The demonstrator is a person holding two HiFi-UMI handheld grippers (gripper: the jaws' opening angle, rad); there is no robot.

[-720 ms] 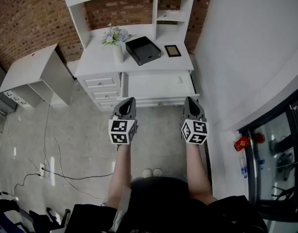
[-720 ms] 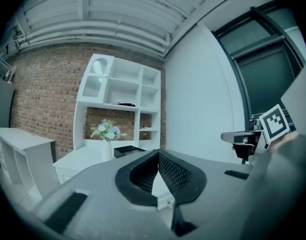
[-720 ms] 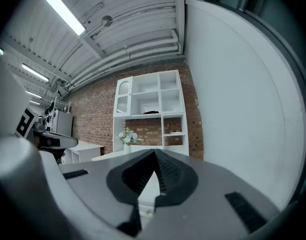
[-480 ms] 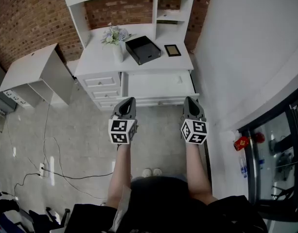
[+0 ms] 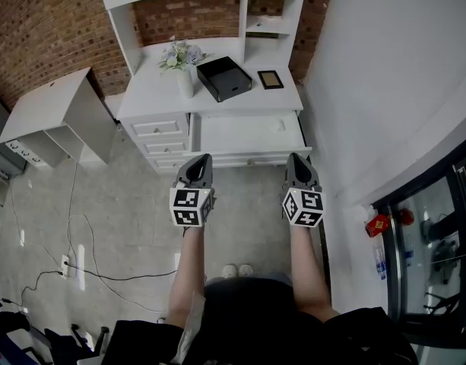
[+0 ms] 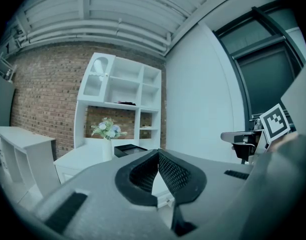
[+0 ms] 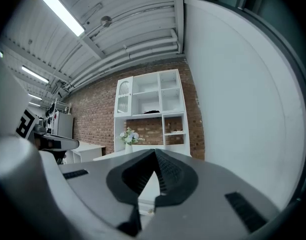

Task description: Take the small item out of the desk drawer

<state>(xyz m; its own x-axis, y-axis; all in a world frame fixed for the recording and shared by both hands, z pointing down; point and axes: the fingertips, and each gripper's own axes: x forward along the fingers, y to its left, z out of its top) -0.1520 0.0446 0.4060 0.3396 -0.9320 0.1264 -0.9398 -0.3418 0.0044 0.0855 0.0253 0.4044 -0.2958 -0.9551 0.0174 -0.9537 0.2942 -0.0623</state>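
A white desk [image 5: 160, 90] stands ahead with its wide drawer [image 5: 240, 134] pulled open. Near the drawer's right end lies a small pale item [image 5: 277, 125], too small to make out. My left gripper [image 5: 203, 159] hovers just before the drawer's front, at its left end, shut and empty; its meshed pads meet at the tips [image 6: 157, 152]. At the same height before the right end of the drawer front, my right gripper [image 5: 296, 157] is also shut, with nothing between its jaws [image 7: 154, 152]. Neither touches the drawer.
On the desktop are a vase of flowers [image 5: 184, 61], a black open box [image 5: 224, 78] and a small dark frame [image 5: 270, 79]. Left of the open drawer is a stack of closed drawers [image 5: 160, 138]. A low white cabinet [image 5: 54, 112] stands left, a white wall [image 5: 385, 74] right, cables [image 5: 88, 261] on the floor.
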